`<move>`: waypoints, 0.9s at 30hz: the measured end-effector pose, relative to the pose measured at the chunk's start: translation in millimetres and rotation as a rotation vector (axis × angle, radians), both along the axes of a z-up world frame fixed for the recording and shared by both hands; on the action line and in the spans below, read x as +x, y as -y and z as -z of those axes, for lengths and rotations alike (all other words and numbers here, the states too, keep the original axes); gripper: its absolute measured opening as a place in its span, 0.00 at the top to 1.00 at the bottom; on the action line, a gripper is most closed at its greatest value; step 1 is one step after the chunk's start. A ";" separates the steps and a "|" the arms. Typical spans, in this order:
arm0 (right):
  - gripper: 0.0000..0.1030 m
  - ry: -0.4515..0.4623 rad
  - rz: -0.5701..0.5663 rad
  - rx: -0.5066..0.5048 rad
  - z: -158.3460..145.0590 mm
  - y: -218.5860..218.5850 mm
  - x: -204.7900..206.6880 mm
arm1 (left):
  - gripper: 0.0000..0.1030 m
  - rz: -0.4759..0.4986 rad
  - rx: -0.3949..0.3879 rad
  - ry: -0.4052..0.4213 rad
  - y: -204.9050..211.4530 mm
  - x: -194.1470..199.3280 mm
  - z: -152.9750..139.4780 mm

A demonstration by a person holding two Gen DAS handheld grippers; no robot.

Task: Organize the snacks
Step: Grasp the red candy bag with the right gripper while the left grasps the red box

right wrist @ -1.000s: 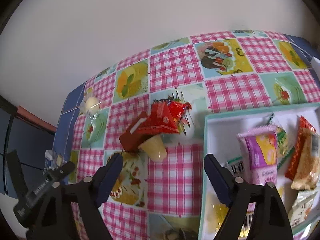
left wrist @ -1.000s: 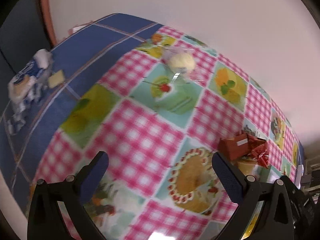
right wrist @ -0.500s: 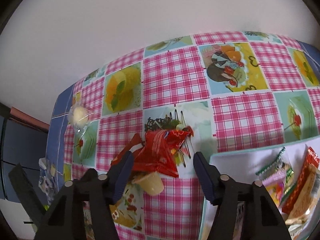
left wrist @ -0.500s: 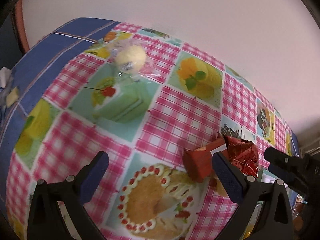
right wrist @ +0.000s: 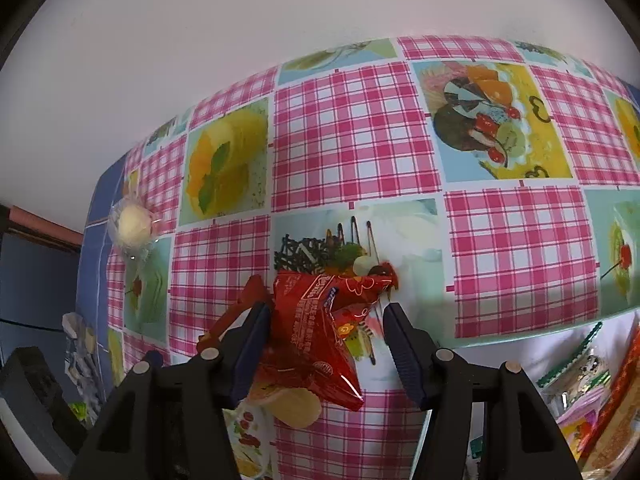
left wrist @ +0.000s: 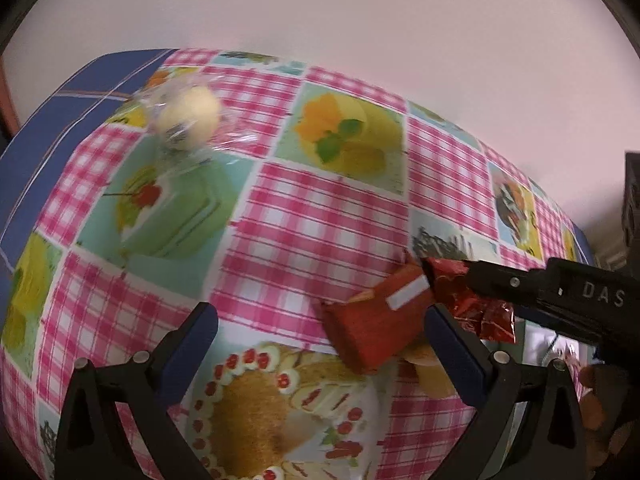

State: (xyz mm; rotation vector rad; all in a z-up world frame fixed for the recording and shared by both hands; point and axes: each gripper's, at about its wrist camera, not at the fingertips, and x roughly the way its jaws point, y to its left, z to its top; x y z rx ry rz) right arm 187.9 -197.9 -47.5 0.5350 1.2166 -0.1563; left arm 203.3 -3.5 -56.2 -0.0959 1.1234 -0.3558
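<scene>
**Both claws over the snack pile**

My claws hang steeply above a glossy tablecloth [right wrist: 352, 144] of pink gingham and dessert prints, a plain pale wall behind. My right claw [right wrist: 324, 344] is closing around a crinkled red foil packet [right wrist: 316, 332]; the left pad touches it, the right stands clear. My left claw [left wrist: 320, 344] is spread wide and empty, with a matte red box [left wrist: 376, 320] just inside its right finger. Far ahead-left lies a round cream cake in clear wrap [left wrist: 188, 118].

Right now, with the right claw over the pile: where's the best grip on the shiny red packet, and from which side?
Grip the red foil packet across its puffed middle, coming from above. It lies on top of the pile, over the dark red bar and pale round snack. The right claw already straddles it, jaws closing.
</scene>
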 end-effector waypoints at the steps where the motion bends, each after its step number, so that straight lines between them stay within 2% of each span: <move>1: 0.41 -0.003 -0.003 -0.005 -0.4 0.9 -0.3 | 0.00 0.013 0.001 0.002 2.8 -0.5 -0.2; 10: 0.40 -0.027 -0.012 -0.010 3.9 9.7 -3.2 | 0.00 0.120 0.019 -0.021 33.7 -1.9 11.6; 13: 0.40 -0.030 -0.023 -0.021 4.9 9.3 -2.5 | 0.00 0.121 0.064 0.004 42.4 -1.1 14.7; 16: 0.40 -0.036 -0.032 -0.033 6.0 7.8 -0.9 | 0.00 0.090 0.100 0.020 41.2 1.9 16.9; 27: 0.40 -0.052 -0.056 -0.075 13.3 -1.9 6.8 | 0.00 -0.112 0.047 0.018 -21.0 19.6 18.8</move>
